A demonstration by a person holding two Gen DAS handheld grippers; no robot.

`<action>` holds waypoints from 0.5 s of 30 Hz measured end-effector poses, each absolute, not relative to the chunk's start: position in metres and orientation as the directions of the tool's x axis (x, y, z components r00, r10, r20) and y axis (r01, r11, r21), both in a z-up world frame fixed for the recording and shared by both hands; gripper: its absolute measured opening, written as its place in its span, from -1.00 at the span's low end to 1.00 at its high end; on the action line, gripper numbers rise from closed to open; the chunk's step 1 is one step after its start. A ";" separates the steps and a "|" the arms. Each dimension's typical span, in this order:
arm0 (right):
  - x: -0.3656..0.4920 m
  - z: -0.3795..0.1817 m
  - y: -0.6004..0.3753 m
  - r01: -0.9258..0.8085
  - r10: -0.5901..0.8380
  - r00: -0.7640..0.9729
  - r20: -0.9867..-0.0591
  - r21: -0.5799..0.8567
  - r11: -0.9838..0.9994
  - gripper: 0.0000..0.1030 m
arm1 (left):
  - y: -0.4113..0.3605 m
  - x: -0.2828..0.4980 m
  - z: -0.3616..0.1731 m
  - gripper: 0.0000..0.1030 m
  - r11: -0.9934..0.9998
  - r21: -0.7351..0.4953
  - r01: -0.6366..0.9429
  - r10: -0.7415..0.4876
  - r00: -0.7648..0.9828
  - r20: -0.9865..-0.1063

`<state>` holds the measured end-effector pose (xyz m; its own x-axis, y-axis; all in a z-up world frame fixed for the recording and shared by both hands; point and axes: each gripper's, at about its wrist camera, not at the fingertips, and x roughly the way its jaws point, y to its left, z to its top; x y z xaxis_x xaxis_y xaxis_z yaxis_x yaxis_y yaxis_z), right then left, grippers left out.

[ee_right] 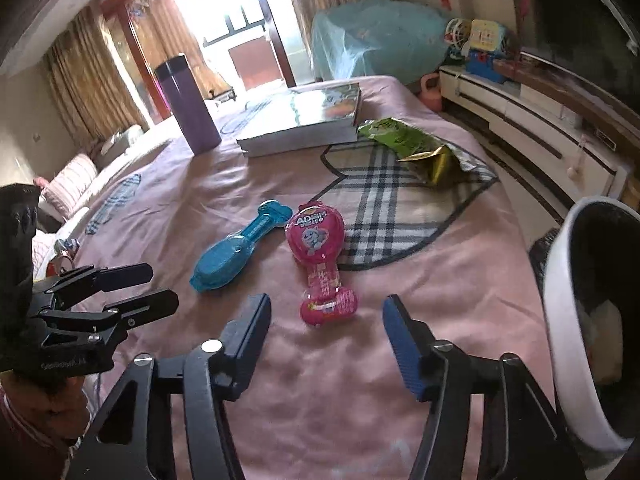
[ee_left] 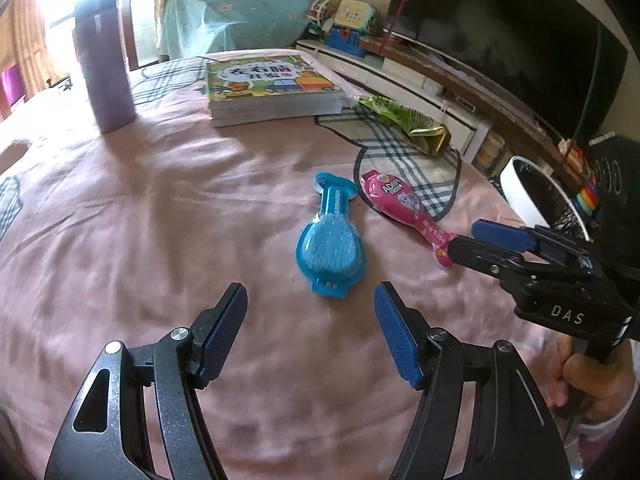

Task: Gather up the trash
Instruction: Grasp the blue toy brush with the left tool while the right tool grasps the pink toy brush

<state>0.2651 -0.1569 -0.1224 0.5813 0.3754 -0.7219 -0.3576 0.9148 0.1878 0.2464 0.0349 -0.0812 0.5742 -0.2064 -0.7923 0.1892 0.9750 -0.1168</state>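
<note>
A blue plastic package (ee_left: 330, 246) (ee_right: 236, 254) and a pink plastic package (ee_left: 404, 210) (ee_right: 320, 248) lie on the pink cloth. A green and gold snack bag (ee_left: 408, 124) (ee_right: 412, 148) lies farther back on the plaid patch. My left gripper (ee_left: 310, 308) (ee_right: 154, 290) is open and empty, just short of the blue package. My right gripper (ee_right: 326, 320) (ee_left: 466, 238) is open and empty, its fingers on either side of the pink package's near end. A white bin (ee_right: 560, 300) (ee_left: 516, 192) with a black liner stands at the right edge of the table.
A stack of books (ee_left: 272, 90) (ee_right: 304, 120) and a purple flask (ee_left: 106, 64) (ee_right: 188, 106) stand at the back. A white TV cabinet (ee_left: 404, 80) with toys runs along the right. The pink tablecloth (ee_left: 180, 208) covers the table.
</note>
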 end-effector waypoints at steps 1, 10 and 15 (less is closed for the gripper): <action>0.270 -0.124 -0.155 -0.363 0.374 0.574 -0.728 0.183 0.914 0.03 | 0.033 0.250 -0.083 0.31 0.975 -0.112 0.192 -0.204 0.571 -0.795; 0.292 -0.136 -0.143 -0.397 0.333 0.546 -0.769 0.112 0.911 -0.32 | 0.017 0.280 -0.099 -0.03 0.972 -0.073 0.223 -0.187 0.548 -0.815; 0.284 -0.135 -0.149 -0.395 0.344 0.543 -0.766 0.130 0.910 -0.61 | 0.012 0.276 -0.096 -0.47 0.967 -0.051 0.251 -0.187 0.556 -0.810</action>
